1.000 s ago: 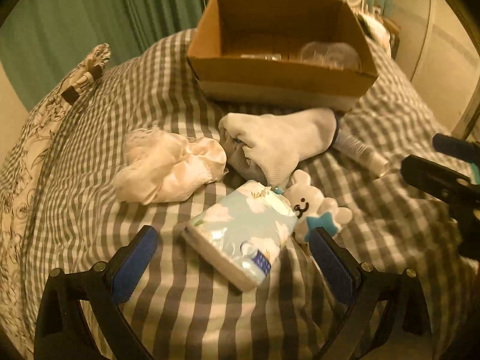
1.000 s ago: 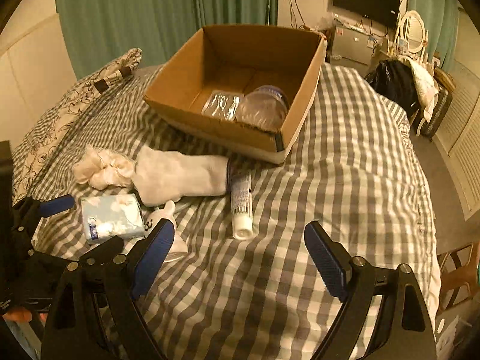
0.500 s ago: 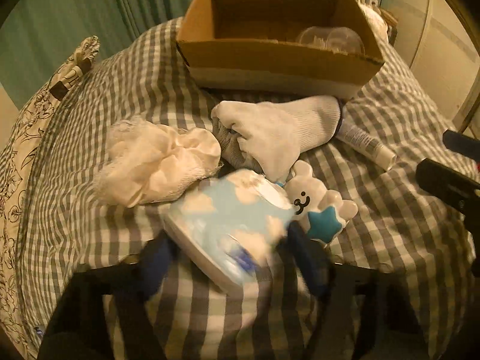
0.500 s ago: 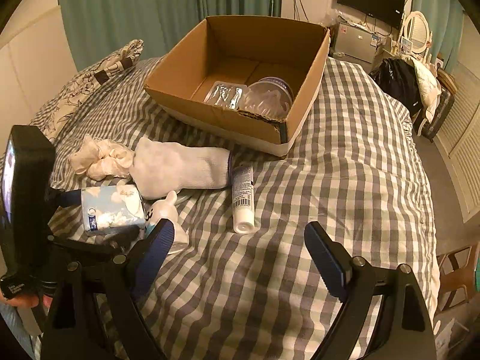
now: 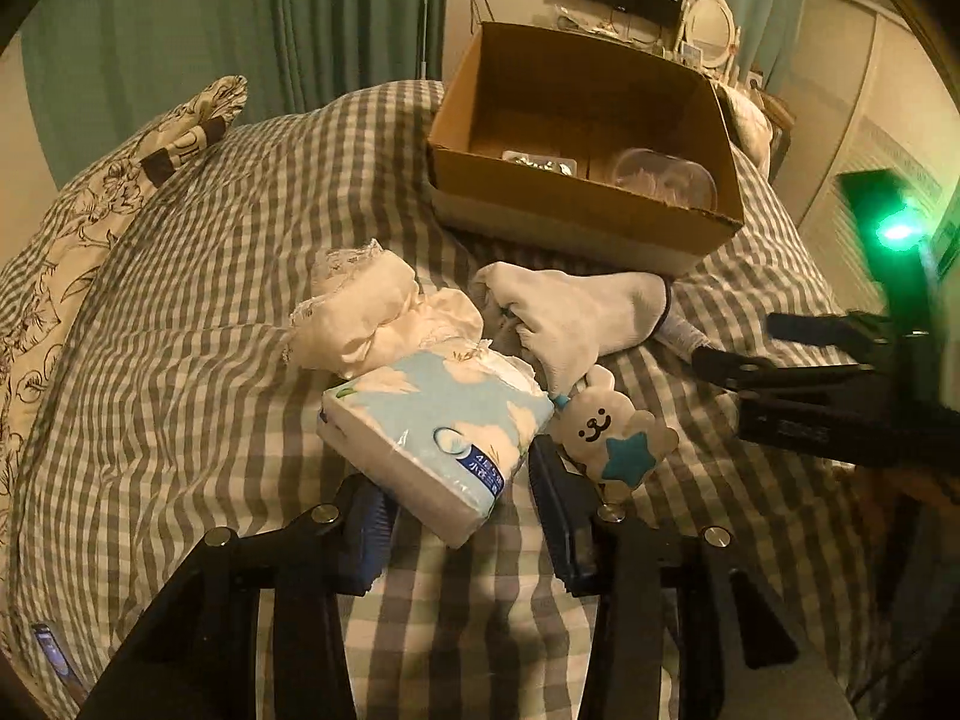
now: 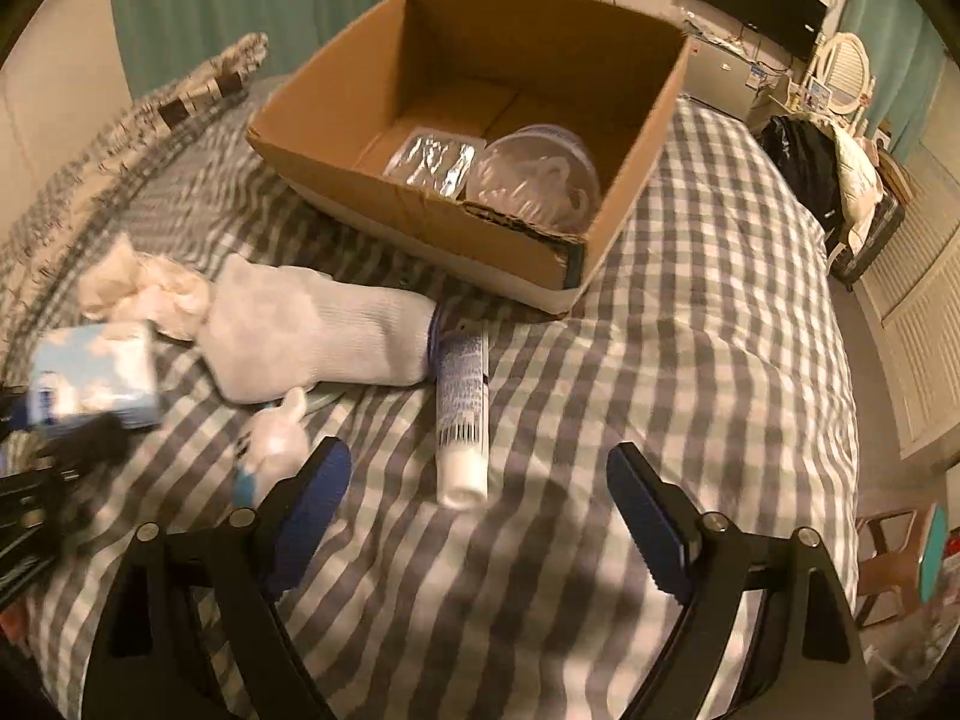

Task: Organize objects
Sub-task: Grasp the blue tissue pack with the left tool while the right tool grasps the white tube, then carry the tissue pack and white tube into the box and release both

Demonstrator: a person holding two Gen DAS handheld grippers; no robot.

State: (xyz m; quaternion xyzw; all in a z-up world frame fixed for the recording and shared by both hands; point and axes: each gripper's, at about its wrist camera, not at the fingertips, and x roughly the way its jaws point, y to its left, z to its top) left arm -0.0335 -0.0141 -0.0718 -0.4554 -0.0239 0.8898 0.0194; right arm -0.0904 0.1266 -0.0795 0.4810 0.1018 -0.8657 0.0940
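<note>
We're clamping the tissue pack point(image 5: 432, 420) in our left gripper point(image 5: 459, 507), aiming for the cardboard box point(image 5: 576, 216) beyond; right gripper point(image 6: 480, 498) is hanging open, empty.

The left gripper point(image 5: 459, 510) is closed on the tissue pack point(image 5: 438, 420), its blue pads pressing both sides. The right gripper point(image 6: 480, 510) hangs beside it, jaws spread wide, holding nothing.

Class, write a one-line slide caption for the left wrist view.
Left gripper grips a tissue pack on the checked bed, box beyond.
</note>
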